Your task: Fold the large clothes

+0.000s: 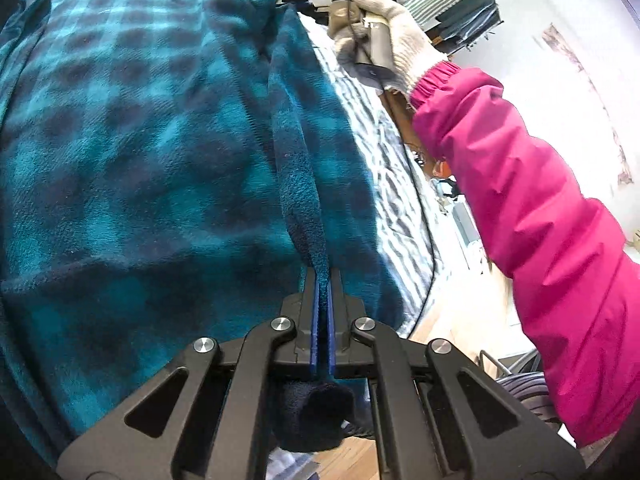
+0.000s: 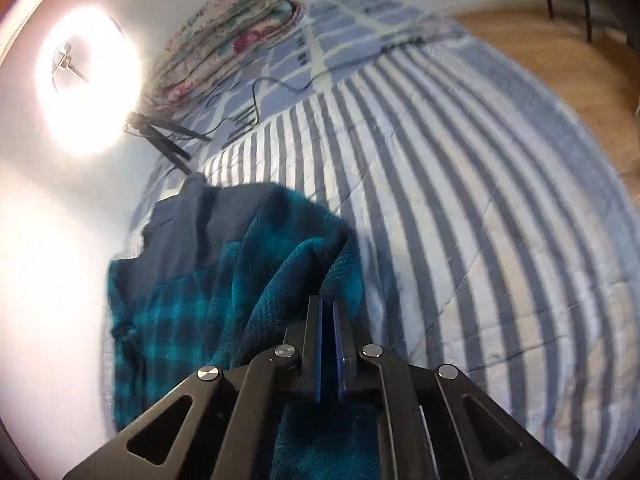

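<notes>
Our left gripper [image 1: 322, 280] has its blue-padded fingers [image 1: 314, 320] pinched tight on a raised ridge of the teal-and-navy plaid fleece garment [image 1: 140, 140], with a dark navy cuff or hem of it bunched below the jaws. Our right gripper [image 2: 328, 304] is likewise clamped on a fold of the same fleece at its far edge, the cloth rising in a soft peak up to the pads. From there the garment spreads flat to the left across the blue-and-white striped bedcover [image 2: 460, 200], its plain navy yoke lying farthest from us. Beyond it, folded floral quilts [image 2: 240, 28] are stacked near the wall. In the left wrist view we see our white knit-gloved hand [image 1: 384, 36] in a magenta sleeve [image 1: 520, 208] gripping the right tool's handle.
</notes>
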`<state>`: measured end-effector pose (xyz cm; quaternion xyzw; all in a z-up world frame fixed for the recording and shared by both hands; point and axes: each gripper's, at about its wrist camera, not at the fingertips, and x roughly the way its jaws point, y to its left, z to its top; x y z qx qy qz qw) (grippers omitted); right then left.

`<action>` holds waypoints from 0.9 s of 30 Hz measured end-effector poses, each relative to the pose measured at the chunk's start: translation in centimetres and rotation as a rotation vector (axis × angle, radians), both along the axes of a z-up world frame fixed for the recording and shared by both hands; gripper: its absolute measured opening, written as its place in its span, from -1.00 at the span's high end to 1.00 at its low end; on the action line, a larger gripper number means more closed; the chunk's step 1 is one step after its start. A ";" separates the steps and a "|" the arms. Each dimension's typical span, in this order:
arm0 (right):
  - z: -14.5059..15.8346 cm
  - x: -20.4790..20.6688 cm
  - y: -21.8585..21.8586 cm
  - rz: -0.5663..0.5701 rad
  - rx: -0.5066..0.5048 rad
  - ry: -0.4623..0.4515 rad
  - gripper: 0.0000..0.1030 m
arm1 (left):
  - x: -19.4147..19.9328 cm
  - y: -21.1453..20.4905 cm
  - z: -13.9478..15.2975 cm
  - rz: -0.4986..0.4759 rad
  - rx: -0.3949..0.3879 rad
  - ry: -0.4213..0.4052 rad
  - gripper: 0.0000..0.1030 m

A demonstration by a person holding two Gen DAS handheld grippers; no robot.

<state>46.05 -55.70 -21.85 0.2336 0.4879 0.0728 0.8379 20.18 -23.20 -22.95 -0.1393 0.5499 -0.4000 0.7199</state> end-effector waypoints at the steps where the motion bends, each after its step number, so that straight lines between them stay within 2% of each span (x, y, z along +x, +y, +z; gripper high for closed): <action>1: 0.8 -0.3 0.2 -0.009 -0.045 -0.010 0.97 | -0.1 0.0 0.1 -0.002 -0.009 0.001 0.99; 8: 9.0 -2.0 6.9 0.081 -0.402 -0.138 1.00 | -1.6 0.7 0.7 0.022 -0.072 0.030 0.99; 11: 11.1 -2.0 11.1 0.156 -0.505 -0.192 1.00 | -2.0 2.3 0.2 0.061 -0.092 0.060 1.00; 14: 11.5 -1.2 15.2 0.238 -0.558 -0.218 1.00 | -2.1 3.9 -0.6 0.101 -0.098 0.081 1.00; 17: 9.5 0.8 18.7 0.303 -0.588 -0.195 1.00 | -1.5 5.3 -2.0 0.144 -0.098 0.112 1.00; 21: 5.0 3.6 21.9 0.348 -0.610 -0.140 1.00 | -0.3 6.7 -4.0 0.207 -0.094 0.163 1.00; 24: 1.0 5.3 22.6 0.362 -0.606 -0.084 1.00 | 0.1 7.3 -4.6 0.229 -0.073 0.161 1.00; 27: -1.9 6.0 22.3 0.367 -0.552 -0.033 0.96 | 0.2 7.3 -4.9 0.223 -0.056 0.151 1.00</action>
